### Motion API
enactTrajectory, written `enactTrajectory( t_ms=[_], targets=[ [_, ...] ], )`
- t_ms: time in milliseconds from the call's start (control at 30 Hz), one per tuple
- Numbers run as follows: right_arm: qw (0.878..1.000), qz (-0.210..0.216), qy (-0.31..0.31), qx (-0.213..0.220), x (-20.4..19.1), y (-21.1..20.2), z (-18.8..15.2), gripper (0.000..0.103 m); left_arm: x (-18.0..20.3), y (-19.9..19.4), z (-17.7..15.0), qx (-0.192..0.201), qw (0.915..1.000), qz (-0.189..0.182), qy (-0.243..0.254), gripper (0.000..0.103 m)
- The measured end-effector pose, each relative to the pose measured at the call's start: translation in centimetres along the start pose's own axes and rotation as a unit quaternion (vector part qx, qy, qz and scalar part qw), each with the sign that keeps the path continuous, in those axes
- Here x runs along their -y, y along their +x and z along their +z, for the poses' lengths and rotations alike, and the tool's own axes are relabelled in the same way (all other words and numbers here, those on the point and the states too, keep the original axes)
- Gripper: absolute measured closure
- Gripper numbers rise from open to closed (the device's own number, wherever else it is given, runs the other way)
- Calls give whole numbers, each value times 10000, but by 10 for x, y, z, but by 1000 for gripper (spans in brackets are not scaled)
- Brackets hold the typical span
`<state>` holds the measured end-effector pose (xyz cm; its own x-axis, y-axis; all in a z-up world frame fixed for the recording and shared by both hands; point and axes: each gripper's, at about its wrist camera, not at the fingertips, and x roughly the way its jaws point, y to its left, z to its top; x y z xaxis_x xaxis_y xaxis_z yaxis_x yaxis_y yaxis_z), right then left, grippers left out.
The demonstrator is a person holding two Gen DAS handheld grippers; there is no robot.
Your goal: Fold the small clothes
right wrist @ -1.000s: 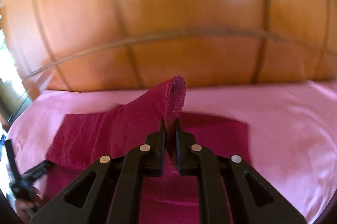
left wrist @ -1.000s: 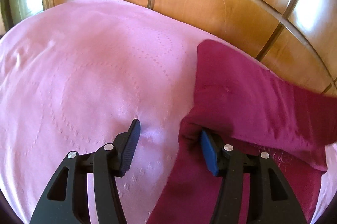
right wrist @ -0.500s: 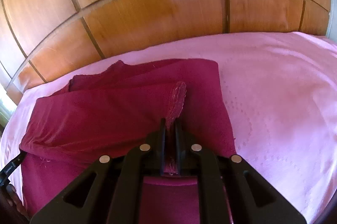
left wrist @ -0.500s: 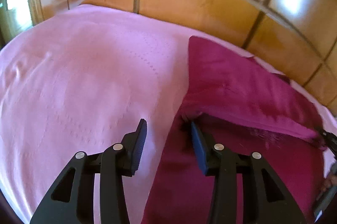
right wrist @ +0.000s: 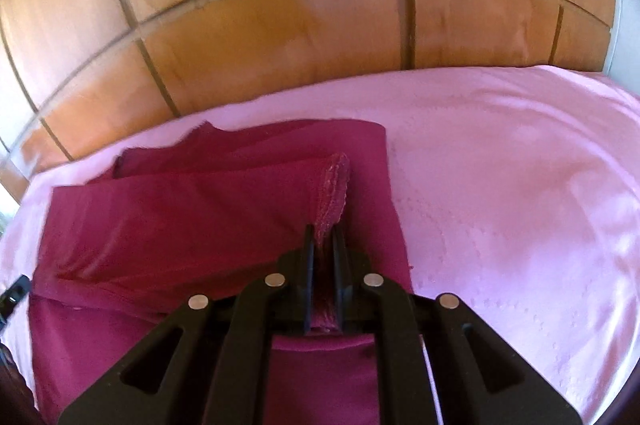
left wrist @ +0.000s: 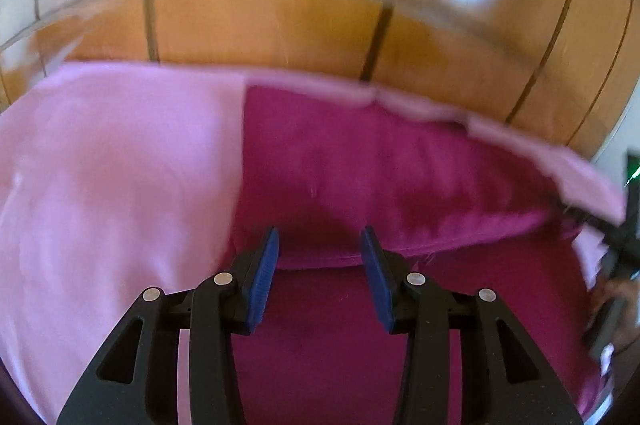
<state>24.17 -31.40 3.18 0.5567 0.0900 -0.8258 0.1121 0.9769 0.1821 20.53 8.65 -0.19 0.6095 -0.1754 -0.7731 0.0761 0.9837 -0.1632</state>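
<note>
Magenta garment lies on the pink bedspread, one fold already laid over, its lacy hem pinched in the right gripper, while the left gripper hovers apart, seemingly empty, further folds remaining.

One dark red garment lies folded over on one pink bedsheet. Two grippers are at work: the left gripper and the right gripper. One wooden panelled wall stands behind, at twelve o'clock. One hand shows at three o'clock.
</note>
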Motion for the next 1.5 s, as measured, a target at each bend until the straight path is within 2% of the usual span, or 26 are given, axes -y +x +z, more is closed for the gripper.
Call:
enactTrajectory(
  t_ms=[33, 67, 167, 233, 333, 467, 533, 733, 800, 933, 967, 1000, 1067, 1167, 1233, 1333, 1400, 1500],
  targets=[
    [10000, -29, -35, -36, 0, 2, 0, 95, 3, 8, -4, -75, 9999, 71, 93, 61],
    [9999, -68, -61, -55, -1, 3, 1, 94, 8, 7, -7, 27, 9996, 178, 223, 61],
    [9996, -230, -148, -23, -1, -6, 4, 81, 10, -2, -8, 39, 9995, 141, 278, 61],
    [9990, -341, -245, 182, -5, -19, 4, 59, -2, -18, -6, 190, 9995, -262, -21, 61],
    [9977, -92, -359, 562, -17, -45, 5, 52, -32, -32, 7, 385, 9966, -435, -587, 61],
    [9951, 427, -723, 523, -48, -51, 1, 48, -70, -17, 32, 218, 9903, -529, -1267, 59],
    [9936, 574, -889, 401, -63, -42, -2, 46, -83, -2, 48, 106, 9855, -706, -1538, 59],
    [9933, 550, -1009, 120, -77, -14, -5, 46, -105, 47, 82, -261, 9715, -1152, -2056, 59],
    [9936, 514, -997, 99, -74, -10, -5, 46, -107, 67, 91, -445, 9630, -1473, -2214, 59],
    [9948, 443, -914, 45, -69, -4, -5, 46, -110, 90, 100, -563, 9519, -1712, -2477, 59],
    [9949, 434, -913, 39, -68, -4, -5, 46, -109, 92, 100, -553, 9504, -1763, -2502, 65],
    [9949, 409, -921, 37, -67, -3, -6, 46, -105, 90, 102, -445, 9509, -1858, -2435, 83],
    [9948, 347, -955, 38, -66, -3, -8, 45, -95, 76, 104, -96, 9577, -1872, -2184, 91],
    [9944, 260, -1025, 28, -62, -5, -13, 43, -83, 51, 103, 382, 9676, -1695, -1834, 92],
    [9936, 159, -1121, 29, -64, -4, -18, 43, -72, 47, 103, 533, 9791, -1275, -1494, 92],
    [9911, -46, -1325, 96, -71, -1, -24, 42, -58, 72, 101, 282, 9923, -443, -1122, 92],
    [9898, -152, -1411, 98, -73, 5, -25, 40, -54, 94, 97, 2, 9952, -38, -974, 92],
    [9911, -124, -1321, 51, -71, 13, -21, 38, -50, 93, 96, -7, 9954, 283, -914, 87]
  ],
)
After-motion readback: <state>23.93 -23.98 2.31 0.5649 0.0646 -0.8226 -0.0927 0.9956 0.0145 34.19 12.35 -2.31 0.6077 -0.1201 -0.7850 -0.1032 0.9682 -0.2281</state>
